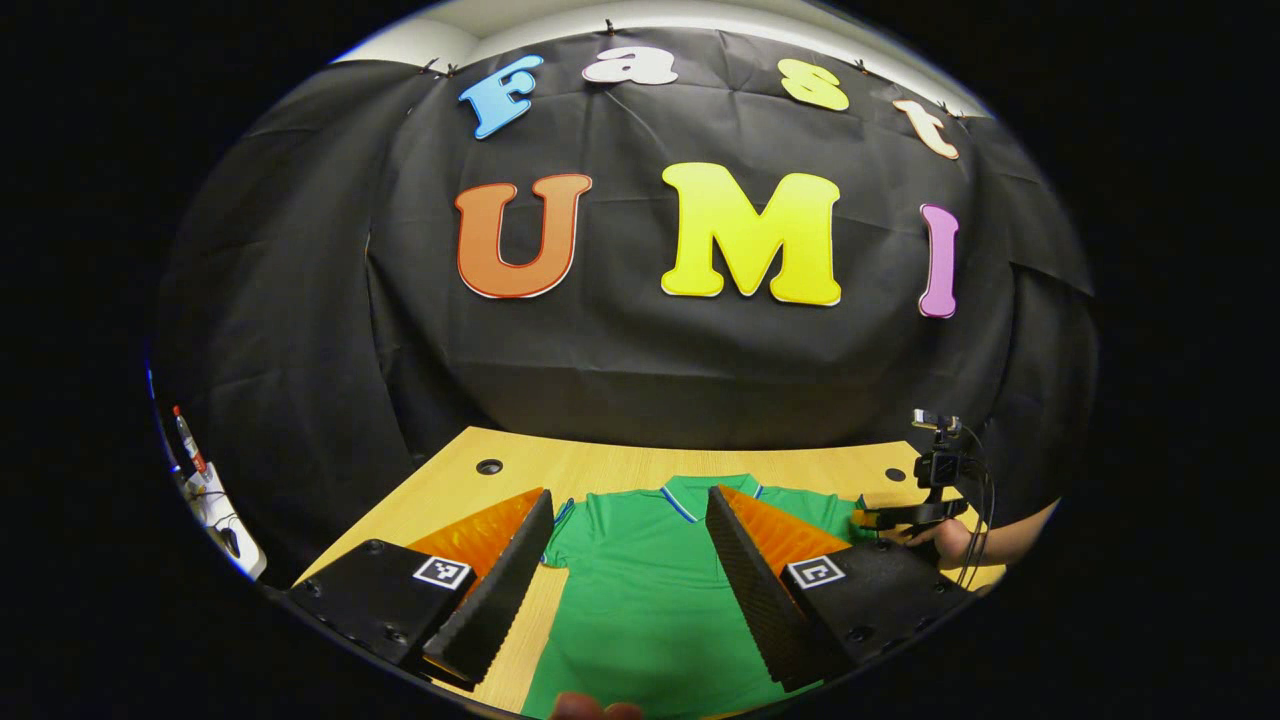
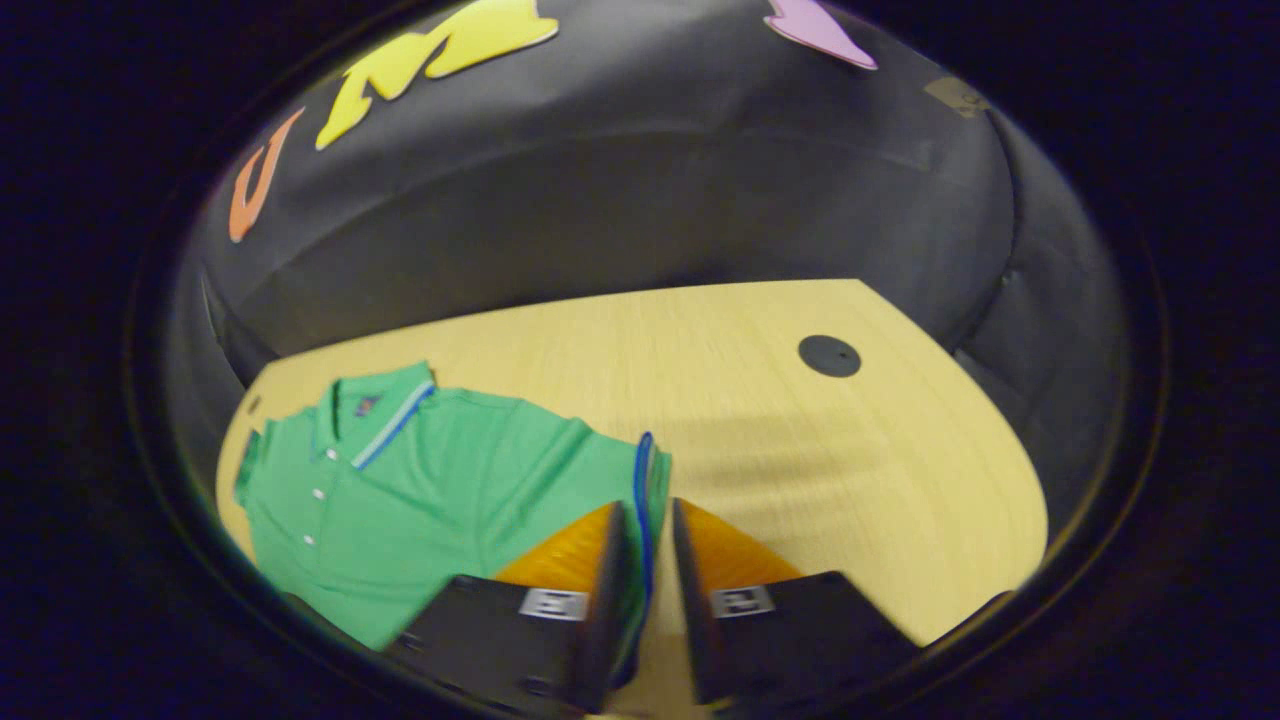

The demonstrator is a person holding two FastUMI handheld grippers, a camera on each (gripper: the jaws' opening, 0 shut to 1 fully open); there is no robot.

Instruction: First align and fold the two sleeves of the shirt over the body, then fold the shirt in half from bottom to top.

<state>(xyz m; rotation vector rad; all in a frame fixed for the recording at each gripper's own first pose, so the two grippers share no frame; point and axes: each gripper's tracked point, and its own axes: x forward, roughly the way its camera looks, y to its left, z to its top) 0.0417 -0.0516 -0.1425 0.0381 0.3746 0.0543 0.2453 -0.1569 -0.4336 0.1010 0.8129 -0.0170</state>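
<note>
In the right gripper view the right gripper (image 2: 648, 545) is closed on the sleeve (image 2: 645, 480) (blue-edged) of the shirt (image 2: 420, 490); in the left gripper view the left gripper (image 1: 628, 540), wide open, is seen above the collar (image 1: 700, 492) at lower centre.

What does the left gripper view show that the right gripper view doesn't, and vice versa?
Left gripper view: the left gripper, jaws wide open above the shirt's body, and farther off the right gripper with the hand holding it at the shirt's edge.
Right gripper view: the blue-trimmed sleeve cuff between jaws that are close together, plus the placket buttons.
Both: the green polo shirt lying flat on the wooden table.
</note>
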